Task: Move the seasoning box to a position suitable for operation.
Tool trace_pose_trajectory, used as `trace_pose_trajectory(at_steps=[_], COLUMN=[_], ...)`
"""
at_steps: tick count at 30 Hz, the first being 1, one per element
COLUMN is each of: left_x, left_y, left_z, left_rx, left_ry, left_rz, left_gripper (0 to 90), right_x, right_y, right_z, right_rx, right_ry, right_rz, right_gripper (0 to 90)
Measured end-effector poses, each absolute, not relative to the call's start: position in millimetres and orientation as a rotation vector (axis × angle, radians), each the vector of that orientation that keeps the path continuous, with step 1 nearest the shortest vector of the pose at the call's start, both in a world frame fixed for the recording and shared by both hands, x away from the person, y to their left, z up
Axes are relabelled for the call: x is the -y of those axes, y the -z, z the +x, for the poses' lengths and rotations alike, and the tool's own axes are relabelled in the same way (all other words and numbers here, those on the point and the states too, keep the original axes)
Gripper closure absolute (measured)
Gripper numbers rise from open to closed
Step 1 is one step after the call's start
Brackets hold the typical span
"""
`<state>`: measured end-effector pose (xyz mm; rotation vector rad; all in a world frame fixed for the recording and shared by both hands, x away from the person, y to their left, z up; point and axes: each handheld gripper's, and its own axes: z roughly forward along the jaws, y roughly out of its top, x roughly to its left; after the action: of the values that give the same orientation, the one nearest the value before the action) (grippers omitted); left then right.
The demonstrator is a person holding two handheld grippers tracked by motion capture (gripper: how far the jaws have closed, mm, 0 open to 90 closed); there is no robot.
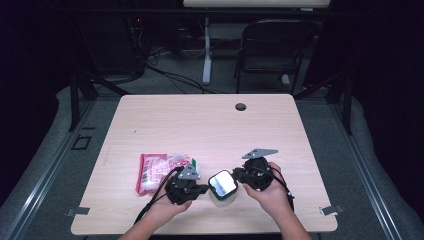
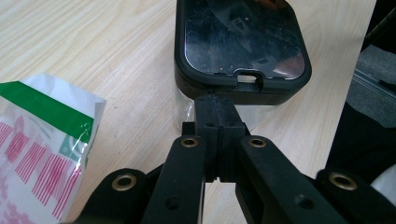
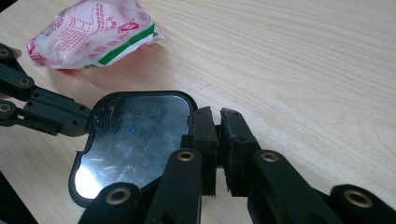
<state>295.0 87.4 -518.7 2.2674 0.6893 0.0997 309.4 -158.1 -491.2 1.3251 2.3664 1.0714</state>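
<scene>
A clear container with a black lid and a mirror-like top stands near the table's front edge. My left gripper is shut with nothing between its jaws, and its tips touch the lid's near rim by a small latch tab. My right gripper sits at the opposite side of the lid. Its pads stand a narrow gap apart beside the rim, with nothing between them. The left gripper meets the lid's far edge in the right gripper view.
A pink, white and green snack packet lies flat just left of my left gripper, also seen as packet and packet. The wooden table has a cable hole at the back. A dark chair stands beyond.
</scene>
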Motion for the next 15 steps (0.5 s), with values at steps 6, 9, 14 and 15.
trace_pose_trajectory(at_steps=[6, 9, 14, 15], left_x=[-88.4, -89.2, -89.5, -89.4], left_y=[517.6, 515.8, 514.2, 514.2], left_z=[294.8, 294.5, 294.4, 294.3], left_rx=[-0.691, -0.694, -0.692, -0.694], left_ry=[-0.109, -0.111, -0.115, -0.117], left_rz=[2.258, 2.242, 2.242, 2.236], left_gripper=[90.0, 90.0, 90.0, 90.0], right_x=[158.3, 158.0, 158.6, 159.0], right_y=[490.6, 490.9, 491.1, 491.1], right_z=[309.0, 308.3, 308.3, 308.4], right_rx=[-2.369, -2.361, -2.364, -2.366], right_ry=[-1.060, -1.064, -1.071, -1.071], right_rz=[1.334, 1.338, 1.344, 1.344], right_gripper=[85.4, 85.4, 85.4, 85.4])
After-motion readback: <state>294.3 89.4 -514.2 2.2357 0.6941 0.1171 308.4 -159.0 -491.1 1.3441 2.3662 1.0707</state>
